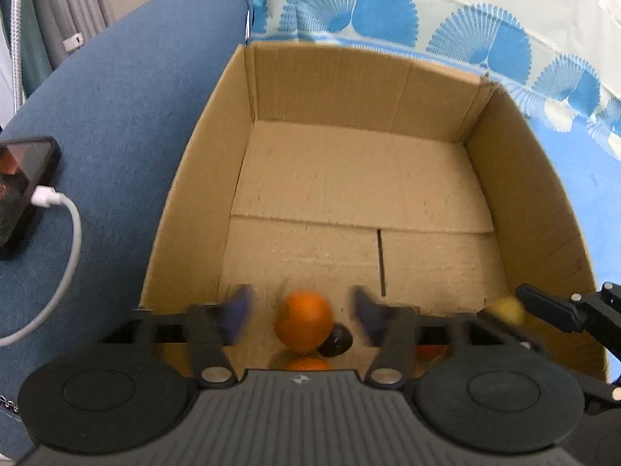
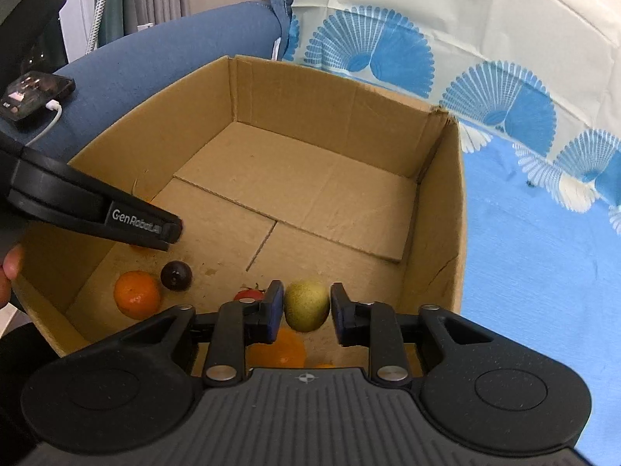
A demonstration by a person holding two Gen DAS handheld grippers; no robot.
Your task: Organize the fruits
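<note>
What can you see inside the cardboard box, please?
In the box: an orange, a dark plum, a red fruit, a yellow-green fruit and another orange below it. The tools hide the near edge.

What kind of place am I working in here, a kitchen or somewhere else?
Probably a living room or bedroom, not a kitchen. The box sits on a blue fan-patterned cloth beside a blue upholstered cushion, where a phone is charging; curtains hang behind.
</note>
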